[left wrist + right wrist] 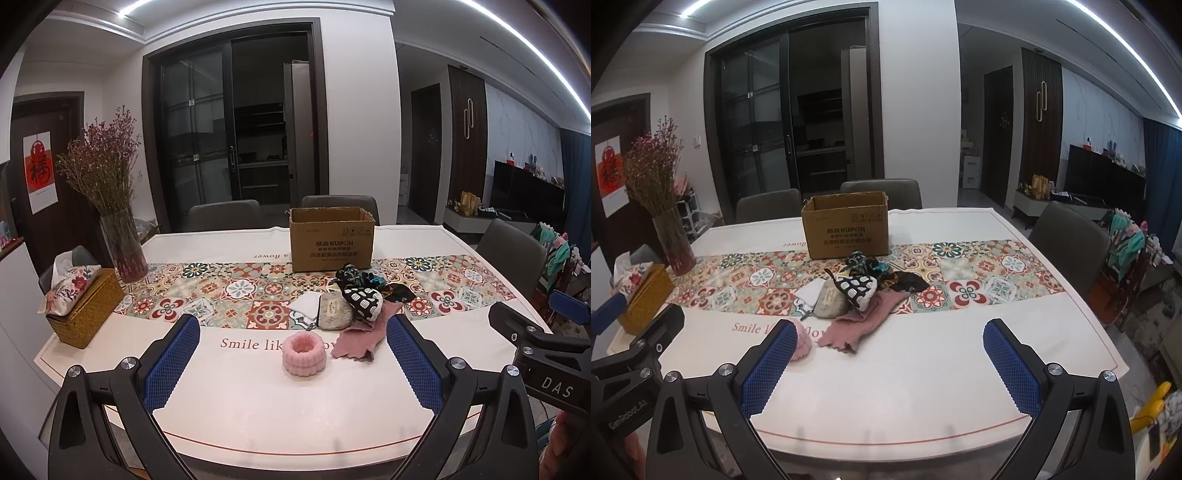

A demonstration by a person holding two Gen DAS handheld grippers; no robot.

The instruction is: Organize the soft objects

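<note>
Right now your left gripper (291, 354) and right gripper (890, 354) both hover over the near edge of the desk (240, 398), jaws spread wide and holding nothing. Just ahead of your left jaws sits a pink fluffy band (304, 353) on the white cloth. Beside it a pink knit cloth (862, 321) trails off a heap with a grey pouch (335, 314) and a black-and-white spotted piece (364, 301). Farther back on the patterned runner (229, 291) stands an open cardboard box (330, 240).
</note>
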